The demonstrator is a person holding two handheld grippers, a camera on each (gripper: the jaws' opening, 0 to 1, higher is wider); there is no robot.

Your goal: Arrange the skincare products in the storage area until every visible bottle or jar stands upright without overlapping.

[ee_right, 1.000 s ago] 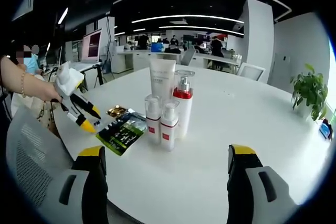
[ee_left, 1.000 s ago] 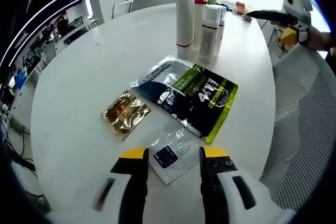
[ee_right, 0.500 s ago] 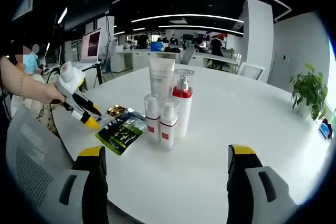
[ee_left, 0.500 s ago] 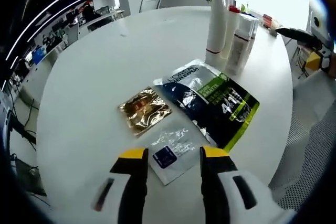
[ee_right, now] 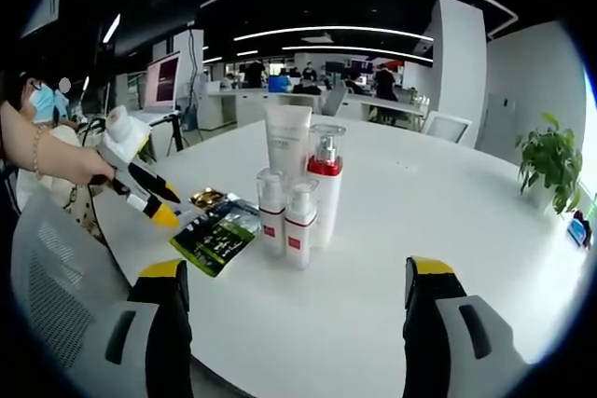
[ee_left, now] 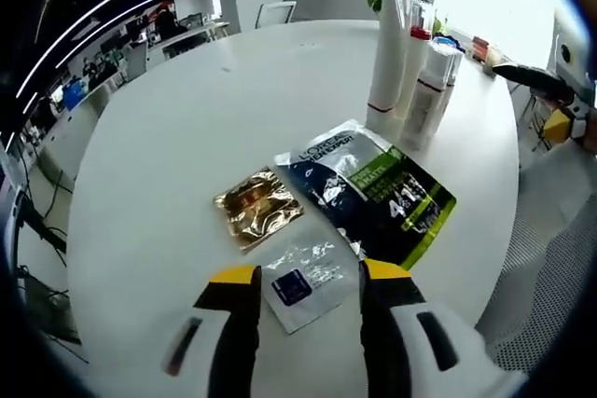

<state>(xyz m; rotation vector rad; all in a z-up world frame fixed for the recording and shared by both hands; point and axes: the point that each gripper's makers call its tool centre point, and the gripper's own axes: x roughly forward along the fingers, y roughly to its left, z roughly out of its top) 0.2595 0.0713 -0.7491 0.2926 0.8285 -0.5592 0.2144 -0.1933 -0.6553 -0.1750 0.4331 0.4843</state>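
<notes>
Close in, left gripper (ee_left: pixel 306 277) over the white table (ee_left: pixel 159 156), jaws apart, gripping nothing, straddling a clear sachet (ee_left: pixel 300 277). Just beyond, gold packet (ee_left: pixel 257 208) and dark green-edged pouch (ee_left: pixel 373 195), all lying flat. Farther back, tall tube (ee_left: pixel 388 44) and bottles (ee_left: pixel 427 81) upright, clustered close. In right gripper view, right gripper (ee_right: pixel 297 279) spread wide, empty, short of the bottle cluster (ee_right: pixel 297 195); left gripper (ee_right: pixel 140 195) low beside the pouch (ee_right: pixel 216 236).

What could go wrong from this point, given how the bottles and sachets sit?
The left gripper, open over the clear sachet, may only push the flat packet across the table. That sachet touches the dark green pouch, so it could drag along. The upright bottles stand tightly clustered; a nudge might topple them.
</notes>
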